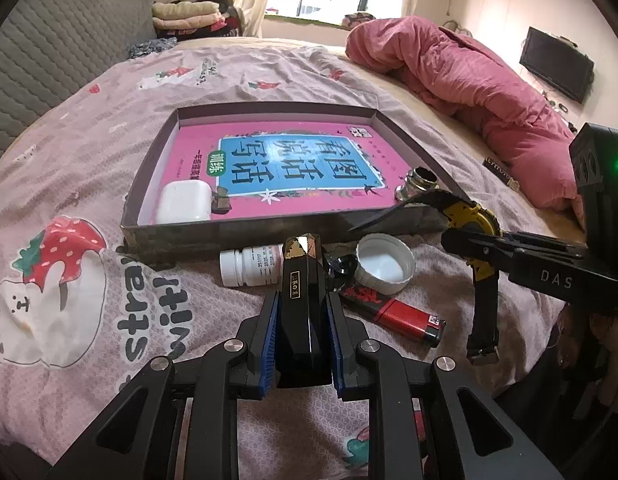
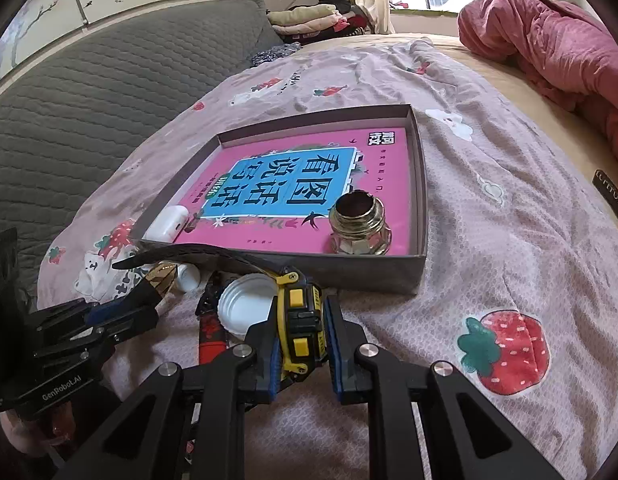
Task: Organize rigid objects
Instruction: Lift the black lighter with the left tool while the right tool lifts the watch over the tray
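My left gripper [image 1: 301, 316] is shut on a black faceted bottle [image 1: 299, 280] with a gold tip, held above the bedspread in front of the box tray [image 1: 245, 232]. My right gripper [image 2: 303, 336] is shut on a yellow and black wristwatch [image 2: 303, 316], whose straps trail loose. In the left wrist view the wristwatch [image 1: 475, 216] and right gripper [image 1: 465, 242] hover at the tray's near right corner. The tray [image 2: 420, 208] holds a pink book [image 2: 293, 184], a white earbud case [image 2: 167, 226] and a metal fitting [image 2: 359, 226]. The left gripper [image 2: 145, 304] shows at the left.
On the bedspread before the tray lie a white pill bottle [image 1: 249, 266], a white cap [image 1: 385, 264] and a red lighter [image 1: 401, 316]. A pink quilt [image 1: 469, 76] is heaped at the right, a grey headboard [image 2: 89, 92] at the left.
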Motion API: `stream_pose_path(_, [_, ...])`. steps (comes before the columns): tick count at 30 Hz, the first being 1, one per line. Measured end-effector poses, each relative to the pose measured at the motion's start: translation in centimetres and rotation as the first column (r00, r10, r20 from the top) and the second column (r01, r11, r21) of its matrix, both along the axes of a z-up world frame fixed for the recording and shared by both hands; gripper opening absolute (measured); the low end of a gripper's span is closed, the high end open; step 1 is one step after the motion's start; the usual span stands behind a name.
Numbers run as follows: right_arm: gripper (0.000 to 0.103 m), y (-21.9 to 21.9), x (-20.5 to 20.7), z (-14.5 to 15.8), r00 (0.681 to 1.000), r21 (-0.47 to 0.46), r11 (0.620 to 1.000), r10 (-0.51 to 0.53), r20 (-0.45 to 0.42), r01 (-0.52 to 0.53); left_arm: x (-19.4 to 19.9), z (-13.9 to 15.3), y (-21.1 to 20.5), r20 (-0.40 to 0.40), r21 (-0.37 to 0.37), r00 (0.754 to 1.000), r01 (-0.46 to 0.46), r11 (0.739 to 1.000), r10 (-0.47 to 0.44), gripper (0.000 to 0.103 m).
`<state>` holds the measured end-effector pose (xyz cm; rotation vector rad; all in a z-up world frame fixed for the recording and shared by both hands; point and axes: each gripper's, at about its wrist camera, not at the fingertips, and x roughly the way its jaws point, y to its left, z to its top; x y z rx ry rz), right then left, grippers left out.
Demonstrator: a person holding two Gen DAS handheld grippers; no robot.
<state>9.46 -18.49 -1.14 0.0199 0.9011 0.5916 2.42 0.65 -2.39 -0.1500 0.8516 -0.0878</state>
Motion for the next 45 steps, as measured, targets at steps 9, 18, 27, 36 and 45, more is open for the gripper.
stream_pose_path(9, [0.019, 0.0, -0.2, 0.4, 1.000, 0.066, 0.998, 0.019, -0.005, -0.019, -0.3, 0.6, -0.3, 0.027, 0.024, 1.000, 0.002, 1.000, -0.003, 0.022])
stream_pose_path(18, [0.019, 0.3, -0.2, 0.7, 1.000, 0.086, 0.996, 0.030, 0.008, -0.030, -0.3, 0.9, 0.0, 0.043, 0.030, 0.999, -0.008, 1.000, 0.007, 0.022])
stream_pose_path(27, [0.019, 0.4, -0.2, 0.9, 0.999, 0.101, 0.994, 0.034, 0.024, -0.036, -0.3, 1.2, 0.0, 0.065, 0.054, 0.998, -0.018, 0.998, 0.014, 0.022])
stream_pose_path(36, [0.019, 1.2, -0.1, 1.3, 0.997, 0.088, 0.995, 0.050, 0.057, -0.054, -0.1, 1.2, 0.4, 0.067, 0.040, 0.997, -0.031, 0.999, 0.029, 0.022])
stream_pose_path(45, [0.019, 1.7, 0.6, 1.4, 0.996, 0.108, 0.992, 0.062, 0.066, -0.069, 0.6, 1.1, 0.8, 0.071, 0.048, 0.996, -0.053, 0.997, 0.050, 0.022])
